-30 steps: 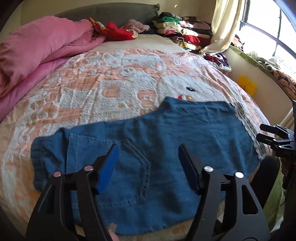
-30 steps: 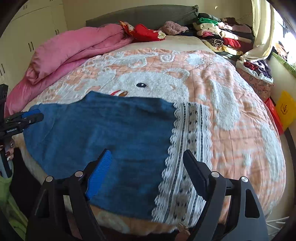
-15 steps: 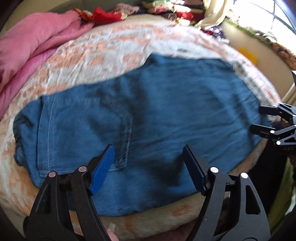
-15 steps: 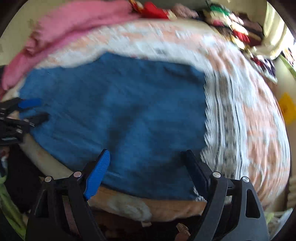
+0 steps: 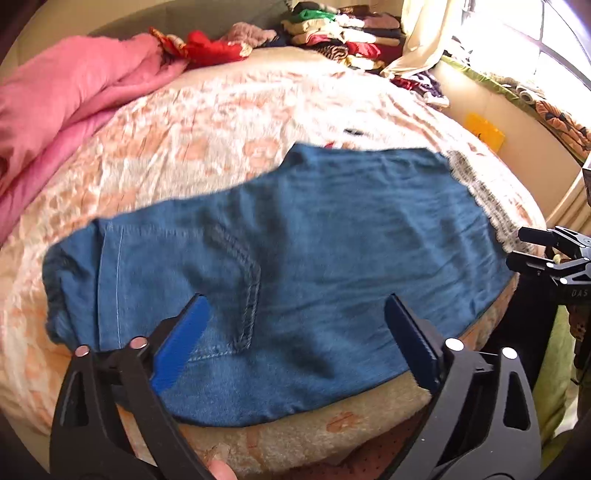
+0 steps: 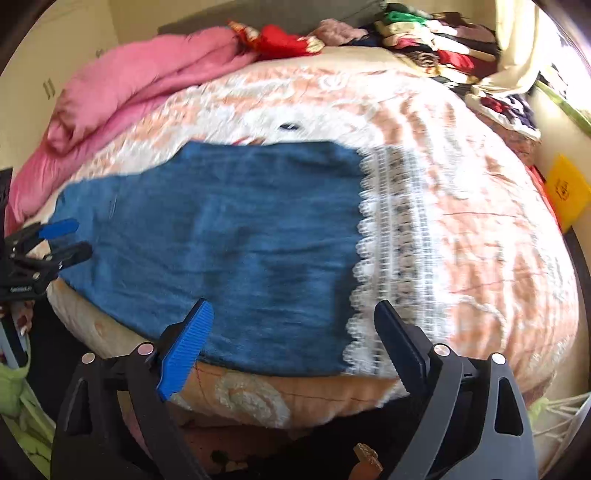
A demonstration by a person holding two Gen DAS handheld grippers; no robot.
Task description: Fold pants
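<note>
Blue denim pants lie flat across the near part of the bed, waistband and back pocket to the left, white lace hem to the right. They also show in the right wrist view. My left gripper is open and empty, hovering over the near edge by the back pocket. My right gripper is open and empty, hovering over the near edge by the lace hem. Each gripper shows at the side of the other's view, the right one and the left one.
The bed has a peach and white patterned cover. A pink duvet is bunched at the far left. Stacked clothes lie at the head of the bed. A wall with a yellow item and a window stand on the right.
Both grippers dipped toward the pants and have pulled back a little; both views are still blurred by motion. The pants have not moved. Both grippers stay open.
</note>
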